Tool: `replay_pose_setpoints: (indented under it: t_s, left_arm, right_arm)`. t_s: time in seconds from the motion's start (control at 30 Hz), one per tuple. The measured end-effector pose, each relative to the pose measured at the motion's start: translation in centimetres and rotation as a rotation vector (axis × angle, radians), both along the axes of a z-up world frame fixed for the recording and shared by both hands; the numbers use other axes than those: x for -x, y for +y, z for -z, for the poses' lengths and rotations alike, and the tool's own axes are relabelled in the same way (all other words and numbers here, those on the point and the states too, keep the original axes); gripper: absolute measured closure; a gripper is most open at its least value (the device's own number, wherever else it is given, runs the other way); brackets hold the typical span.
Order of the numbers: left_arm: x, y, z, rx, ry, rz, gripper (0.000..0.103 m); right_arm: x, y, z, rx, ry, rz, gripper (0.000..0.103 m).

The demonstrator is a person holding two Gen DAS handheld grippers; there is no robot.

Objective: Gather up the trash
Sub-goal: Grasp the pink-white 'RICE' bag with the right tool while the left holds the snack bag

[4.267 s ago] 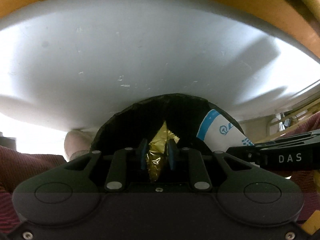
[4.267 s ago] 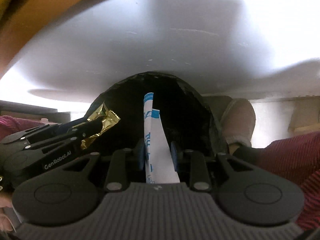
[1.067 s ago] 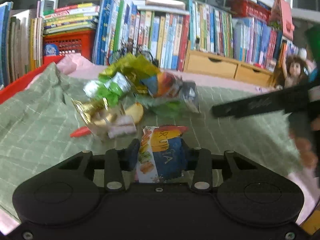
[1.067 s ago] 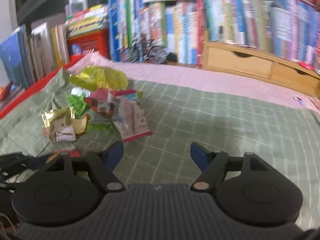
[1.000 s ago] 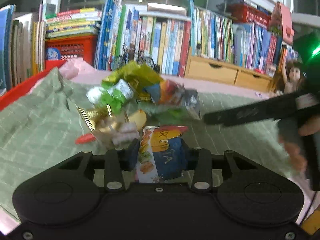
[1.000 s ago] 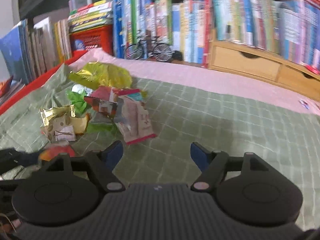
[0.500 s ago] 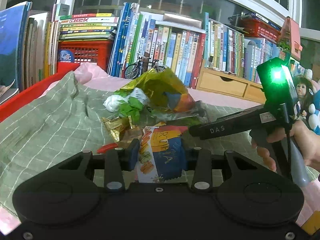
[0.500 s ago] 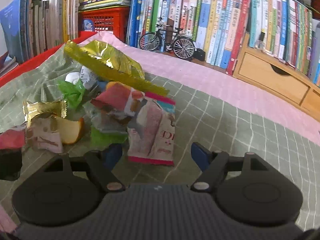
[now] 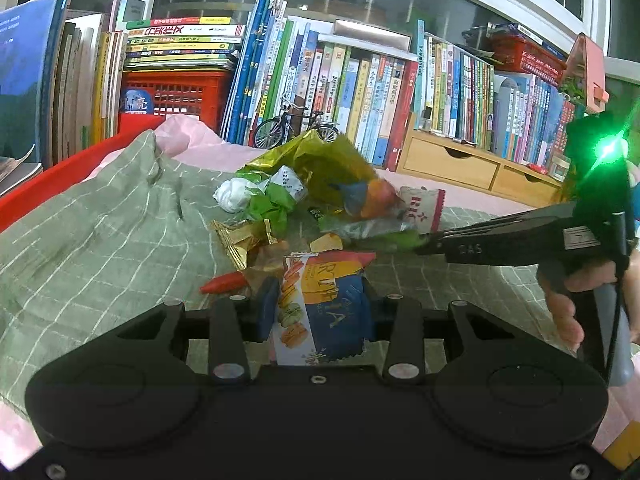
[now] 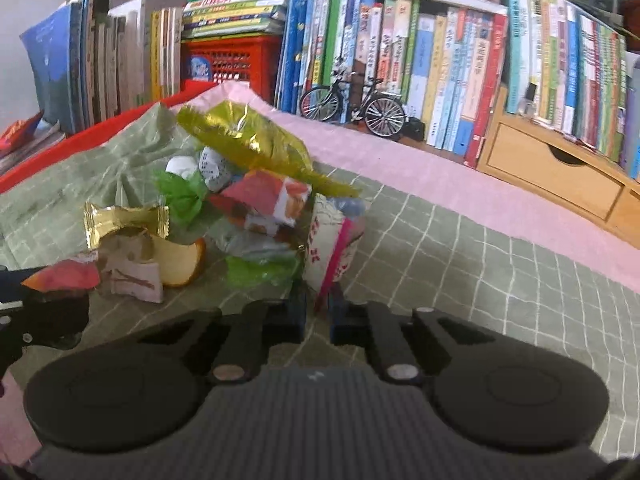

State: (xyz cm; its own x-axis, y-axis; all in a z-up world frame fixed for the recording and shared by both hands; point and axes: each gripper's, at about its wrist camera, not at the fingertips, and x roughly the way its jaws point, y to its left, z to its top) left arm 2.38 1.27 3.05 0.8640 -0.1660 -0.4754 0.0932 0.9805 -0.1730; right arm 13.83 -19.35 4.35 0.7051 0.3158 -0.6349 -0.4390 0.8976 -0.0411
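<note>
Left tongs [image 9: 316, 312]: clamped on blue snack packet [image 9: 324, 308], frame centre | right tongs [image 10: 318, 314]: just closed, pinching white-pink wrapper [image 10: 328, 252] edge

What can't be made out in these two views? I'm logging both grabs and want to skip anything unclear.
- Left wrist view: the right gripper tips are buried in the wrapper pile, so its hold is hidden.
- Right wrist view: the white and pink wrapper is blurred; its print is unreadable.
- Right wrist view: the left gripper is cut off by the left edge.
- Book titles: too small.
</note>
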Motion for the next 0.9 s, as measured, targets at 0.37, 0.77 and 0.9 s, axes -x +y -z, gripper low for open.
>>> replay_pose_setpoints:
  t_s: [0.37, 0.77, 0.9]
  left_arm:
    - [1.2, -0.9, -0.5, -0.008, -0.002, 0.018, 0.065]
    - [3.2, -2.2, -1.3, -0.017, -0.002, 0.049, 0.065]
    - [3.4, -2.7, -1.3, -0.010, 0.008, 0.059, 0.065]
  right_arm:
    - [3.8, -2.2, -1.0, -0.055, -0.018, 0.048, 0.091]
    - [10.5, -5.1, -1.8, -0.100, 0.014, 0.034, 0.041]
    - [10.8, -4.9, -0.7, -0.081, 0.014, 0.067, 0.025]
